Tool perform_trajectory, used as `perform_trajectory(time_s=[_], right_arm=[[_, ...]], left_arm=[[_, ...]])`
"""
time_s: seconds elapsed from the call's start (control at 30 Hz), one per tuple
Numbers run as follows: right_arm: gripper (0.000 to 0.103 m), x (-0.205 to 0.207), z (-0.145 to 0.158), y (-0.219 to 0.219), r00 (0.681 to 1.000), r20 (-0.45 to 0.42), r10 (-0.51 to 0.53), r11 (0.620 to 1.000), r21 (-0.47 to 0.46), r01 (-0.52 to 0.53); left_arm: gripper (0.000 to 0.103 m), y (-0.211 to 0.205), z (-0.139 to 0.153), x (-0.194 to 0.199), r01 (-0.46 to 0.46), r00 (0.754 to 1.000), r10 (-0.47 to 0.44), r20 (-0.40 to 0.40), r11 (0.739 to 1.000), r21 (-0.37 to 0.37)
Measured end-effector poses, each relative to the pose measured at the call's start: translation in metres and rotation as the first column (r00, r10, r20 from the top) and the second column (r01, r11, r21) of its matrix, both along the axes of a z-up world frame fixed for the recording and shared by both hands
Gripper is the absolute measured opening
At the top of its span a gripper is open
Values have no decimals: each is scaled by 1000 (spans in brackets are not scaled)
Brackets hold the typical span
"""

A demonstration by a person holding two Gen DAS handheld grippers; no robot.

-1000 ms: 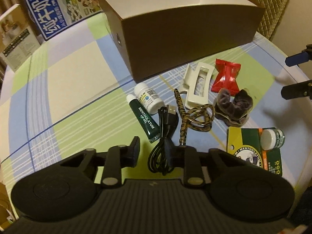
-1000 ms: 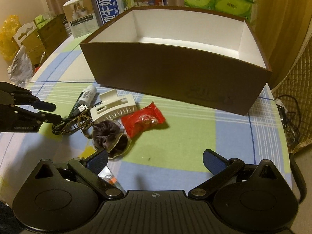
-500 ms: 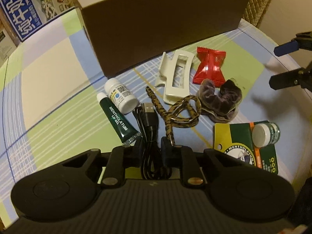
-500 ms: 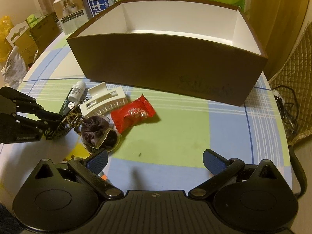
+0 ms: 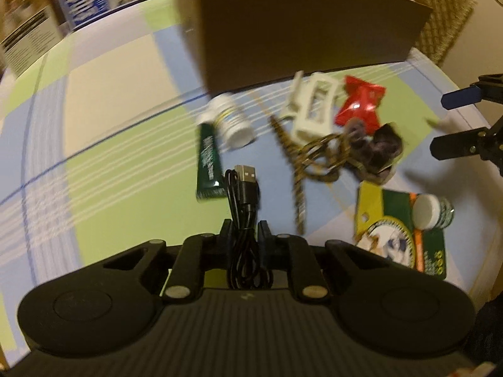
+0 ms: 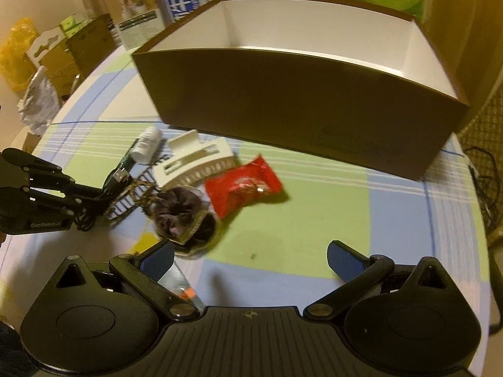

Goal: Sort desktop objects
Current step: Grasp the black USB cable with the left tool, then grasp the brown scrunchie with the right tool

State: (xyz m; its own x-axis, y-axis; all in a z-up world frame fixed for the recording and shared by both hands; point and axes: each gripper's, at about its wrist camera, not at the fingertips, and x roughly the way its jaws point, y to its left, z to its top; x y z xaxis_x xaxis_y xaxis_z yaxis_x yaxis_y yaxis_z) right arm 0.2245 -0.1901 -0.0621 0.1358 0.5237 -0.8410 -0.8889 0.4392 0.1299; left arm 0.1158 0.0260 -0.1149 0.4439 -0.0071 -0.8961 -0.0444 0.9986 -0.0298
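L tool (image 5: 244, 231) on cable (image 5: 243, 188), plug fwd

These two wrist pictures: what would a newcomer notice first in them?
First, the left gripper shut on a coiled black USB cable at the near edge of the clutter. Behind the clutter stands a big brown box, white inside. A bright red snack packet lies before it, with the right gripper wide open and holding nothing.
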Motion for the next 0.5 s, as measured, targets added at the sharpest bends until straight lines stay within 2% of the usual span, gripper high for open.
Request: perform_trajectory(time_s=[0.13,0.17,0.23,0.3,0.47,0.5], right_arm=[[98,-9,-2,12,998,16,61,997,34,-62],[88,-12,-3,16,997,17,80,996,45,-81],[78,-15,-6,23,994,13,111,992,52,-112],[75,-20,-11,31,989,24,144,988,55,-145],[54,-30,-27,47,977,52,208,977,25,-209],[53,-32,-30,50,974,59,216,976,17,-218]], left_arm=[[12,18,1,-15,-95,995,95,-8,995,14],[12,23,1,-16,-117,993,117,-9,993,15],[12,29,1,-21,-153,988,153,-9,988,15],[12,35,1,-24,-186,983,186,-8,982,13],[12,35,2,-26,-219,976,219,-1,976,16],[12,35,1,-26,-221,975,221,2,975,17]])
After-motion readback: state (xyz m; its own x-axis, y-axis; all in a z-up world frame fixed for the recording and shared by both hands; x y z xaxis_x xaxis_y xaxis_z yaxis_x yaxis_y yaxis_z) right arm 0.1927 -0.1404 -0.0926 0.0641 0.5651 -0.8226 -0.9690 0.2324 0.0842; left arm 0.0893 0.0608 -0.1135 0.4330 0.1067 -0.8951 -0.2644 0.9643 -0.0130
